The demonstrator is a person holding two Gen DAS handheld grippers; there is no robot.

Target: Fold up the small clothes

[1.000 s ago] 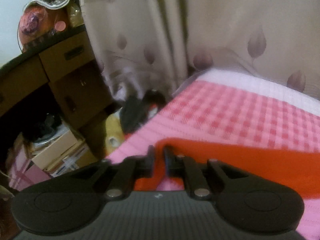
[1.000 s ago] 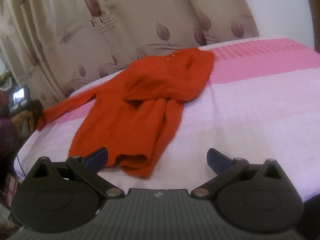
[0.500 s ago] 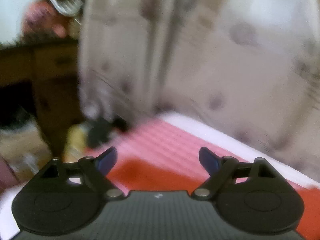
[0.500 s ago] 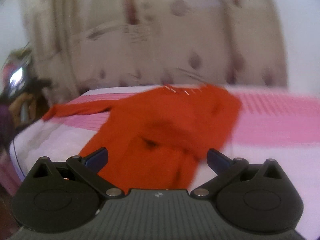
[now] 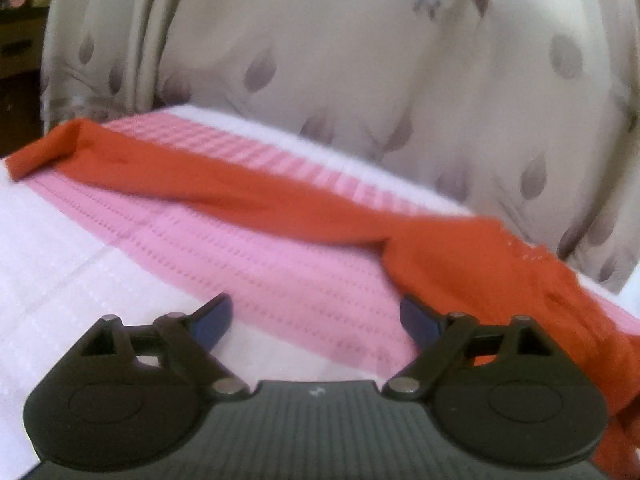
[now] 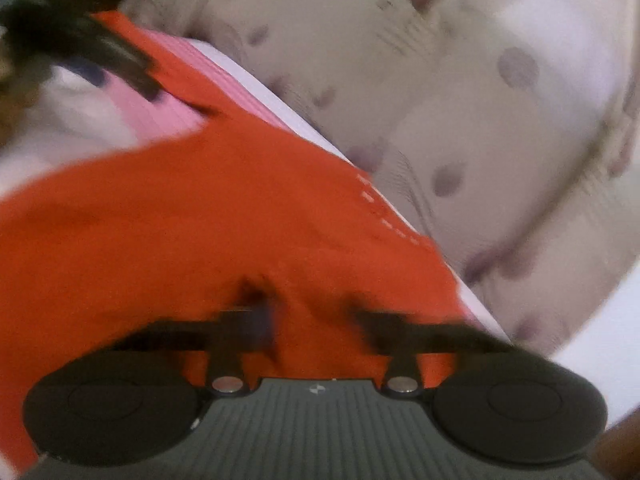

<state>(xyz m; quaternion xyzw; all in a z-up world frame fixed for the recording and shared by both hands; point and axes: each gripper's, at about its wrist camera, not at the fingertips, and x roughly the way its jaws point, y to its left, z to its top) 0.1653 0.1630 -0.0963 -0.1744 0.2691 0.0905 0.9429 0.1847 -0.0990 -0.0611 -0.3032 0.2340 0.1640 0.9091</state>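
A small red long-sleeved garment (image 5: pixel 280 196) lies on the pink and white bed cover (image 5: pixel 248 264). In the left wrist view one sleeve stretches to the far left, its cuff folded over. My left gripper (image 5: pixel 316 320) is open and empty, just above the cover, in front of the sleeve. In the right wrist view the garment's body (image 6: pixel 200 216) fills the frame, with its pale-dotted neckline at the right. My right gripper (image 6: pixel 316 312) is close over the cloth; its fingers are blurred, partly closed with a gap, cloth bunching between them.
A beige curtain with leaf prints (image 5: pixel 360 60) hangs right behind the bed. Dark wooden furniture (image 5: pixel 16 52) stands at the far left. The left gripper shows as a dark blur at the right wrist view's top left (image 6: pixel 104 52).
My left gripper let go of the sleeve, opened, and swung right along the bed. My right gripper moved from the bed's near side onto the garment's body and its fingers came closer together.
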